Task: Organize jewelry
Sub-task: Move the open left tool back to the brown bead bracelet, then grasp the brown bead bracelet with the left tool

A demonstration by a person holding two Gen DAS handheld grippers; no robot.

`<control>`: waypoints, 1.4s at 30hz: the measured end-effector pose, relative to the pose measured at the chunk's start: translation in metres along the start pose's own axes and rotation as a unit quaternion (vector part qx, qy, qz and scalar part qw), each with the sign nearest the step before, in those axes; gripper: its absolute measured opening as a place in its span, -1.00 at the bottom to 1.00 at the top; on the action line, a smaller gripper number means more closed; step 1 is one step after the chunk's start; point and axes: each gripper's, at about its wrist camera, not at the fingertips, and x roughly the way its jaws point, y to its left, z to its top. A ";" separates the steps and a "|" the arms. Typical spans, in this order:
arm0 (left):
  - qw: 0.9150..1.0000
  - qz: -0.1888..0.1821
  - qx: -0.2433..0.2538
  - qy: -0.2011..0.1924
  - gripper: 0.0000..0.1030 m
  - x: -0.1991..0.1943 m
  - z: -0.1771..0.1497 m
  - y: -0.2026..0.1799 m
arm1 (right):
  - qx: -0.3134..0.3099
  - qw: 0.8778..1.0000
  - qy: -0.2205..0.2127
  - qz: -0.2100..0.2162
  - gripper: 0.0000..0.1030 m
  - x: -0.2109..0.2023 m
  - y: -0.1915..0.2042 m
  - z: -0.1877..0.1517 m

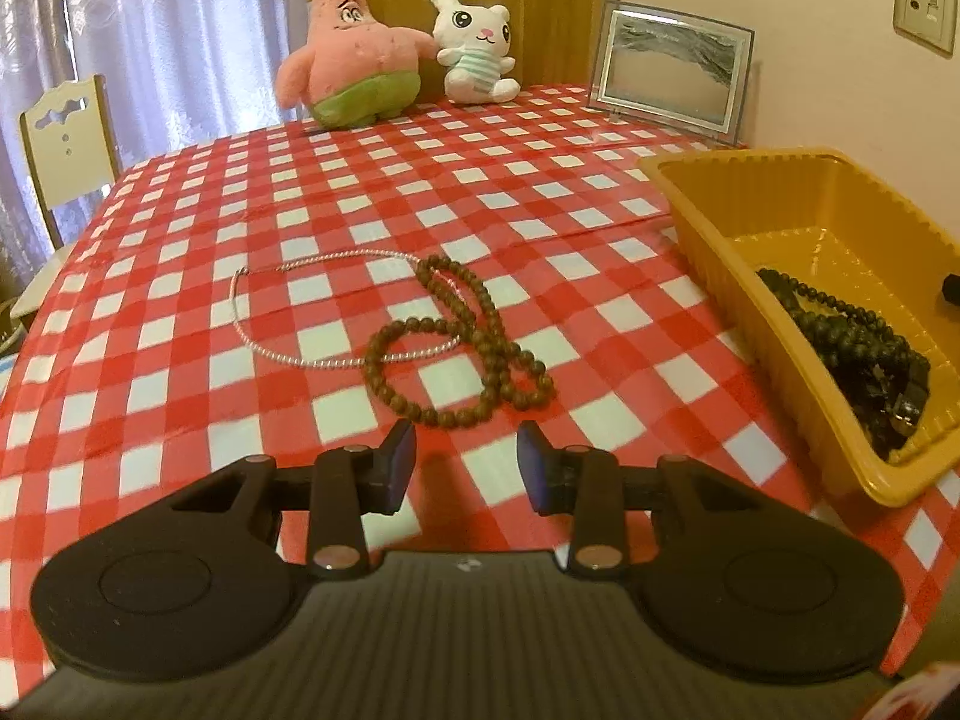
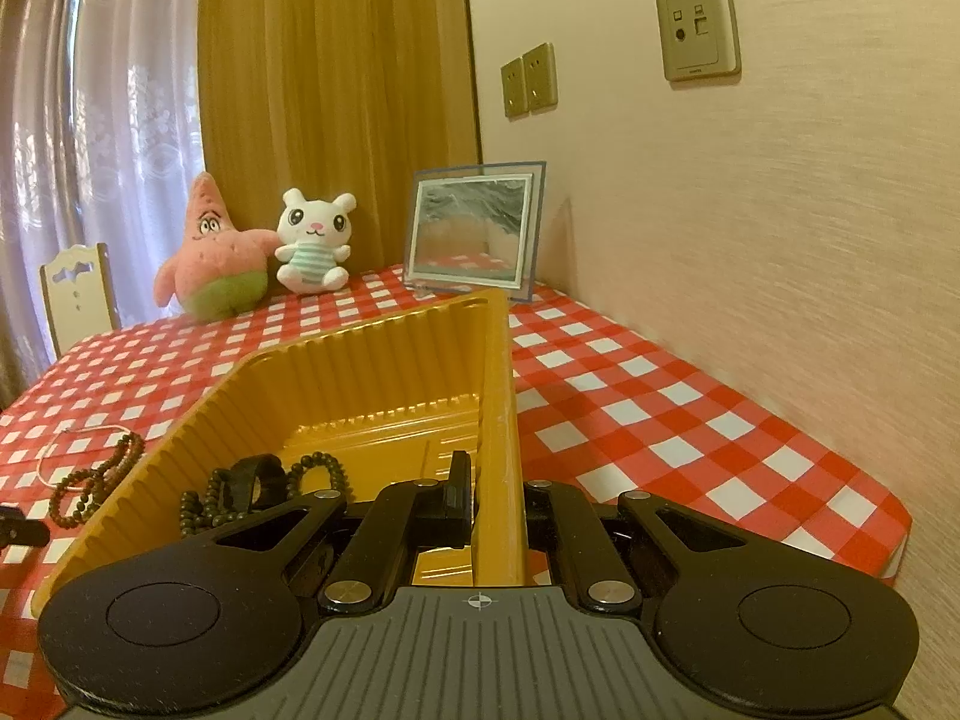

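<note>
A brown bead necklace [image 1: 462,348] lies looped on the red-checked table, crossing a thin pearl-like chain [image 1: 282,324]. My left gripper [image 1: 467,456] is open and empty, just short of the brown beads. A yellow tray [image 1: 708,228] at the right holds dark beads [image 1: 852,336] and a black strap. My right gripper [image 2: 498,504] is shut on the tray's right wall [image 2: 498,396], one finger inside and one outside. The dark beads [image 2: 312,474] lie inside the tray. The brown necklace [image 2: 96,480] shows at the far left.
A pink star plush [image 1: 354,60], a white bunny plush [image 1: 477,48] and a framed picture [image 1: 672,66] stand at the table's far edge. A white chair [image 1: 66,144] is at the left. The wall [image 2: 780,240] runs along the table's right side.
</note>
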 end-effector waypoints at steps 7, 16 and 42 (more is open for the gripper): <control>1.000 -0.003 0.015 0.011 -0.43 0.023 0.009 -0.002 | 0.002 1.000 0.003 -0.002 -0.88 0.003 -0.002 0.000; 1.000 0.001 0.023 0.010 -0.44 0.040 0.020 -0.002 | 0.001 1.000 0.004 -0.002 -0.88 0.003 -0.002 0.000; 0.998 -0.040 -0.039 0.009 -0.87 0.057 0.036 0.002 | 0.000 1.000 0.005 -0.002 -0.88 0.003 -0.002 0.000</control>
